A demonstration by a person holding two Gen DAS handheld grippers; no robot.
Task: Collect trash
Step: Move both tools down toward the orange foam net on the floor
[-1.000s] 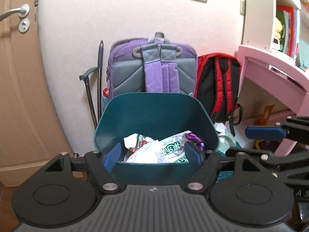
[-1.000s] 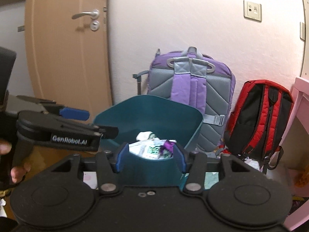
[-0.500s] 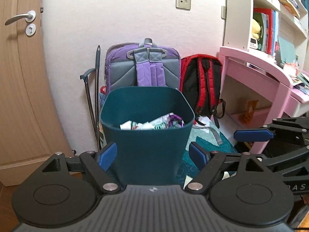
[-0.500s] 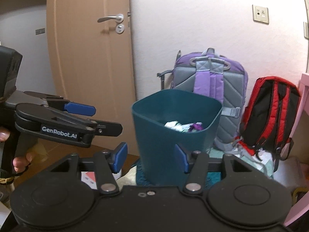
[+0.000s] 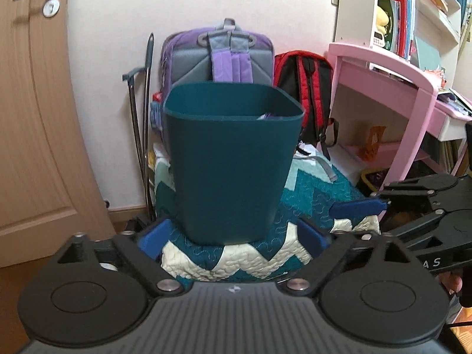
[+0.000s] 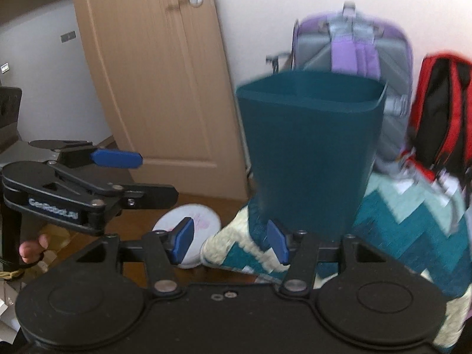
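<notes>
A dark teal bin (image 5: 233, 162) stands upright on a folded quilt (image 5: 236, 256) with a teal and cream zigzag pattern, and only a scrap of purple and white trash (image 5: 267, 115) peeks over its far rim at about one o'clock. The left claw (image 5: 233, 240) sits low in front of the bin, at six o'clock from it; its jaws have just been opening and now stand very wide, the blue pads spread to either side of the bin's base without touching it, and nothing is gripped. The right claw (image 6: 231, 243) is also spread open and empty, its jaws having eased apart a little; one pad lies over a round white lid (image 6: 188, 230) on the wooden floor, the other over the quilt's corner below the bin, which in this view is blurred. A hand (image 6: 31, 249) shows under the left tool, at nine o'clock in the right wrist view. Behind the bin, at twelve o'clock, a purple and grey backpack (image 5: 218, 56) leans on the wall, with a red and black backpack (image 5: 306, 88) just beside it at two o'clock. A pink worktop (image 5: 383, 67) stands at three o'clock, a wooden door (image 5: 32, 118) at nine o'clock.
</notes>
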